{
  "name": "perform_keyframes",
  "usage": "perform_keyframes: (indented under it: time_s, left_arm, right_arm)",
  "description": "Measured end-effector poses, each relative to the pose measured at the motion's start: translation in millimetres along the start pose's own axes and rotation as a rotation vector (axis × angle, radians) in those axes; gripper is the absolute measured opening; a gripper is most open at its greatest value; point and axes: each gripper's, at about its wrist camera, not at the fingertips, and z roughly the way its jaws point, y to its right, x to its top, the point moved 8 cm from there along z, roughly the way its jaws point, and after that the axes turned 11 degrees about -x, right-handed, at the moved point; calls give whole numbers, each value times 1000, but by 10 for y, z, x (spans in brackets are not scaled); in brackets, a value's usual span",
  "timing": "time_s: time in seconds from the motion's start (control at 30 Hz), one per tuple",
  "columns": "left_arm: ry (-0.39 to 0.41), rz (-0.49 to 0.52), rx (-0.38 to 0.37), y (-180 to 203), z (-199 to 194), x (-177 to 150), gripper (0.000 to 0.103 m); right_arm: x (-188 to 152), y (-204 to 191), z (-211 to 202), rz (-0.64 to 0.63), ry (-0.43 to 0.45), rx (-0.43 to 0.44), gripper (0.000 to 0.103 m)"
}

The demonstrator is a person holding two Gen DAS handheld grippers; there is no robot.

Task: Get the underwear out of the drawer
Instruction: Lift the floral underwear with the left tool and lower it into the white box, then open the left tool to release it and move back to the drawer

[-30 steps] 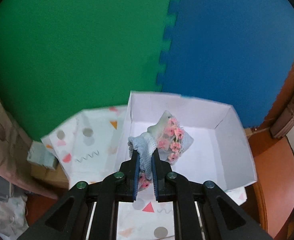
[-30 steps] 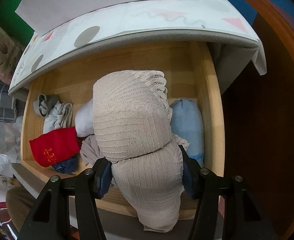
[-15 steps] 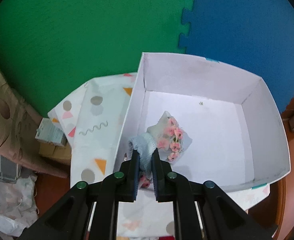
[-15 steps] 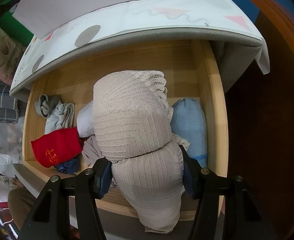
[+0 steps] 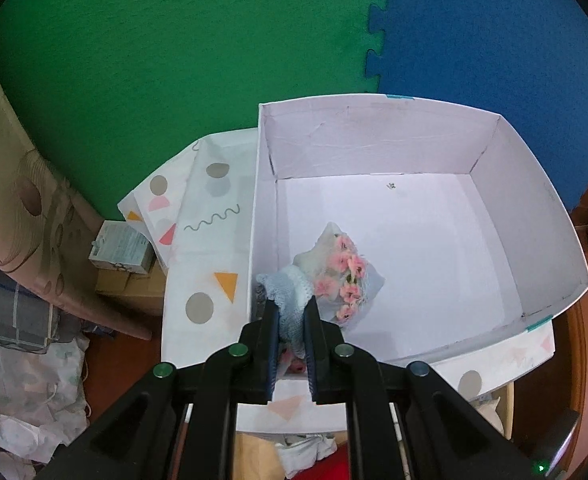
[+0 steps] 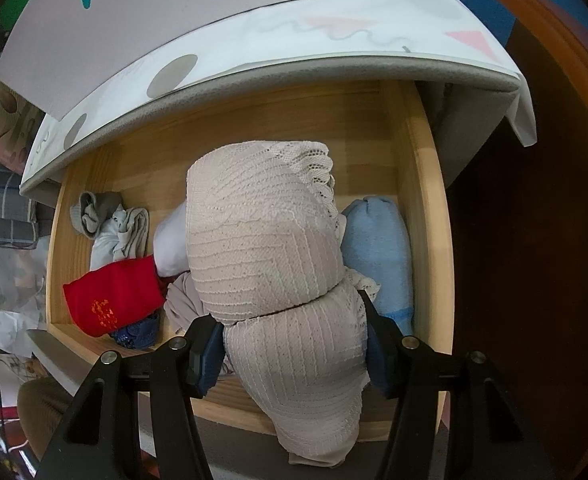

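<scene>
Over the white shoebox (image 5: 533, 216), your left gripper (image 5: 290, 320) pinches a pale-blue floral underwear piece (image 5: 333, 276), its lower end hidden between the pads. Above the wooden drawer (image 6: 425, 208), your right gripper (image 6: 294, 344) clamps beige lace underwear (image 6: 262, 232), which covers the garments beneath.

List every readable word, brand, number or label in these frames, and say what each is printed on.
"XINCCI": teal letters on the shoe box side, tops cut off by the frame edge.
"VOGUE SHOES": smaller teal line just beneath it.
Small dark mark on the box floor: too small to read.
Label on the small carton: blurred, unreadable.
</scene>
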Motion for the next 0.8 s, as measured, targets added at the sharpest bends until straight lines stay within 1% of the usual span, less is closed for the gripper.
perform_keyframes:
  time_s: [0.2,0.27,0.3,0.47,0.57,0.6,0.63,0.7,0.8]
  left_arm:
    - [0,-3,6,-20,-30,-53,11]
    - [8,-8,2,-9,-53,-53,12]
    - [12,-10,3,-13,-58,-44,14]
    - [26,-24,-9,2,-94,0,15]
    - [38,-39,-35,16,-149,41,22]
    - [42,-40,-44,23,-167,52,27]
    - [50,-33,-54,43,-200,65,30]
    - [68,-20,-48,67,-267,80,33]
    - [89,6,-45,98,-408,73,33]
  right_arm:
    - [1,-6,-13,1,1,-1,55]
    - [3,-6,-14,2,2,-2,55]
    - [2,-8,-14,1,2,-3,55]
    - [3,-12,-11,-2,3,-6,55]
    - [3,-14,-12,-1,3,-6,55]
    - [2,-17,-11,-1,3,-5,55]
    - [2,-17,-11,-1,4,-6,55]
    - [3,-17,-10,-2,4,-6,55]
    - [6,-24,-8,-4,6,-9,55]
